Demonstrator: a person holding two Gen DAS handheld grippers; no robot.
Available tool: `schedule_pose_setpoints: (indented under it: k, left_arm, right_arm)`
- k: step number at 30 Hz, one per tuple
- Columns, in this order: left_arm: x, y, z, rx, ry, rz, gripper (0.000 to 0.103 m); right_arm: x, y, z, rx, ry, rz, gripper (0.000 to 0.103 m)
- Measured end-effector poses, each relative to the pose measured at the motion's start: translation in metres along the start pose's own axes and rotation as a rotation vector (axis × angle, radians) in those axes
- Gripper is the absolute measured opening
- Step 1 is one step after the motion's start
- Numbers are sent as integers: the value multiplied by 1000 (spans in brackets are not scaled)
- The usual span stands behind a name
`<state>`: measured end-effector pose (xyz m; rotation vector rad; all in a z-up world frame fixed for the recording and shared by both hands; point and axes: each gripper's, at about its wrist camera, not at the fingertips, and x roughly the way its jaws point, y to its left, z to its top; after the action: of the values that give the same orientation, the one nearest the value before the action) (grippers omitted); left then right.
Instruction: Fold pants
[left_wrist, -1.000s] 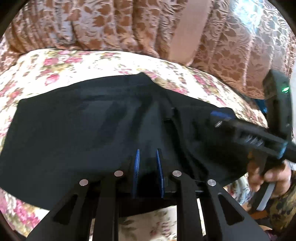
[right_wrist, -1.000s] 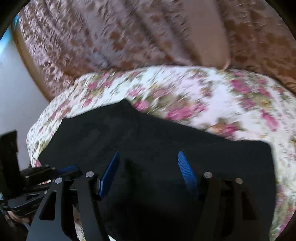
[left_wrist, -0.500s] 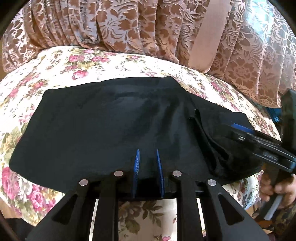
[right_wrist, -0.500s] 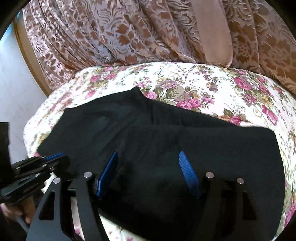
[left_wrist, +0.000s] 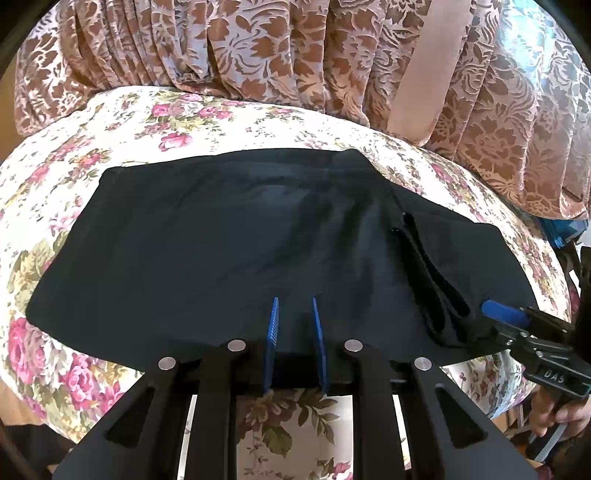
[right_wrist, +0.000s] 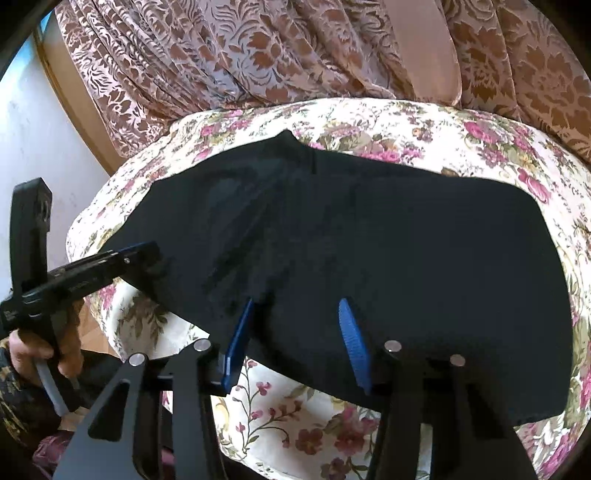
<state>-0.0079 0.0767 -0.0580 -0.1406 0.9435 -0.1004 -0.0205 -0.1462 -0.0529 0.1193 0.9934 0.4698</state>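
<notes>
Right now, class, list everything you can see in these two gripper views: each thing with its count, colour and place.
pants: one, black, spread flat on the bedspread, near edge at both grippers.
bedspread: one, cream with pink roses, under the pants.
curtain: one, brown and mauve floral, hanging behind the bed.
wall: one, white, at the left of the right view.
left hand-held gripper: one, black with blue pads, a narrow gap between them, over the pants' near edge.
right hand-held gripper: one, black with blue pads, open over the pants' near edge.
</notes>
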Motion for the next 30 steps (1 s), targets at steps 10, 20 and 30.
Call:
schedule_pose_setpoints:
  k: [10, 20, 30]
  left_arm:
    - [-7, 7, -5, -21, 0, 31, 17]
    - [-28, 61, -25, -250, 15, -78, 17]
    - [-60, 163, -70, -743, -109, -145, 52]
  right_arm:
    - [10, 0, -7, 0, 13, 2, 52]
    - [7, -4, -8, 47, -5, 68, 62]
    - [10, 9, -9, -7, -19, 63, 81]
